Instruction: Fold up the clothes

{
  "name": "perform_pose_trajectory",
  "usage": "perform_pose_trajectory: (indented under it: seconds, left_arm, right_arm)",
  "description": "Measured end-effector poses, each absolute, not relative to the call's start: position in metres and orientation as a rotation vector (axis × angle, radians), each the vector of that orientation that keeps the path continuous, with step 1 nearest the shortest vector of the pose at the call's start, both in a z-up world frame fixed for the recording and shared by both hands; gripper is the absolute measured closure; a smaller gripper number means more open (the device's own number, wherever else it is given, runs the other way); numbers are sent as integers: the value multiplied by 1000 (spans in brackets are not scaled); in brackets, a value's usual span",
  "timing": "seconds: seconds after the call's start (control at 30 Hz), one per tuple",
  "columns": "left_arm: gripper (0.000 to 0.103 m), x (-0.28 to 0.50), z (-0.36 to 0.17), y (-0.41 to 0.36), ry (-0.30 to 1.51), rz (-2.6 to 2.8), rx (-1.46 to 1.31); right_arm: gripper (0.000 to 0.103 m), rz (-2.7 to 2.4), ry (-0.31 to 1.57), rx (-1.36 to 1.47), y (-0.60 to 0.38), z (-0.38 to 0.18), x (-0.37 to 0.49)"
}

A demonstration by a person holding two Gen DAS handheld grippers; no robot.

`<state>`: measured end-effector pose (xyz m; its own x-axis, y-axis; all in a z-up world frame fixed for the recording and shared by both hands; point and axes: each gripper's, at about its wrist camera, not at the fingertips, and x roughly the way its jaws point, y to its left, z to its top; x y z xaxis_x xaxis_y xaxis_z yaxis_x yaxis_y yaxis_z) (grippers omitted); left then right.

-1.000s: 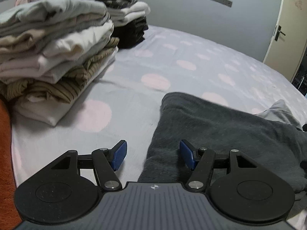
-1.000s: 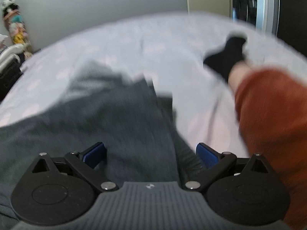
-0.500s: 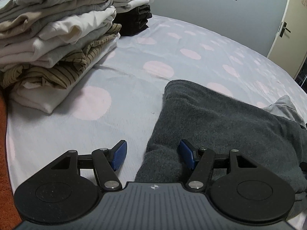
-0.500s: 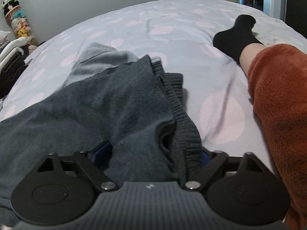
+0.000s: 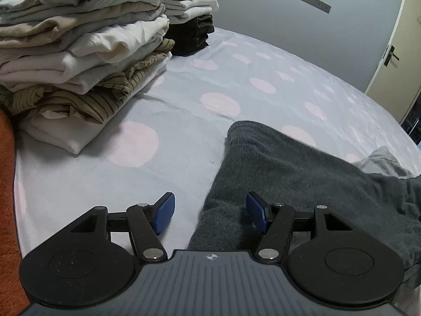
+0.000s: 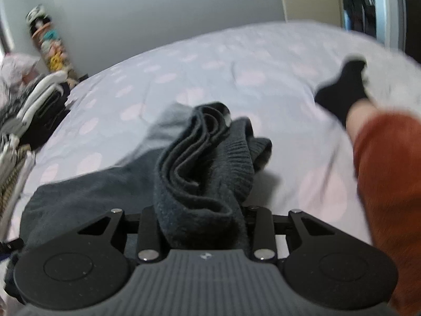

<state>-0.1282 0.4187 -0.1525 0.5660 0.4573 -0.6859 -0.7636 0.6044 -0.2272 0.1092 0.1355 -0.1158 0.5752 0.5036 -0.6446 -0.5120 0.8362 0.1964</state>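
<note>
Lying across the bed (image 5: 236,84), a dark grey sweater (image 5: 302,173) stretches from the left gripper (image 5: 210,212) toward the right edge of the left wrist view. That gripper hangs low over the sweater's near edge with its jaws apart: the right blue pad (image 5: 254,212) sits over the knit, the left one over bare sheet, and neither presses on the fabric.

From the right wrist view, the right gripper (image 6: 201,226) is closing on a bunched, ribbed part of the sweater (image 6: 200,173). Thick folds fill the gap between its jaws and hide the pads, and the cloth rises in a ridge from the gripper out toward a lighter grey lining (image 6: 168,126) that shows at the far end. The rest of the sweater spreads flat to the left on the sheet.

The sheet is pale with pink dots. A tall stack of folded clothes (image 5: 79,60) stands at the far left of the bed, with a smaller dark and white stack (image 5: 192,18) behind it. A person's leg in a rust sleeve-like fleece (image 6: 389,184) and a black sock (image 6: 344,92) rests on the bed to the right of the sweater, apart from it. A door (image 5: 402,47) stands in the far wall.
</note>
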Motion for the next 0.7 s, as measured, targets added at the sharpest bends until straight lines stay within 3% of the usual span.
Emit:
perform_pose_trajectory:
  seconds: [0.3, 0.5, 0.7]
  left_arm:
    - [32, -145, -142, 426, 564, 762, -605]
    - [33, -152, -140, 435, 549, 764, -649]
    - [33, -158, -137, 440, 533, 772, -660]
  right_arm:
    - [66, 712, 532, -358, 231, -64, 47]
    - [66, 833, 554, -397, 290, -59, 9]
    - [67, 937, 644, -462, 338, -90, -27]
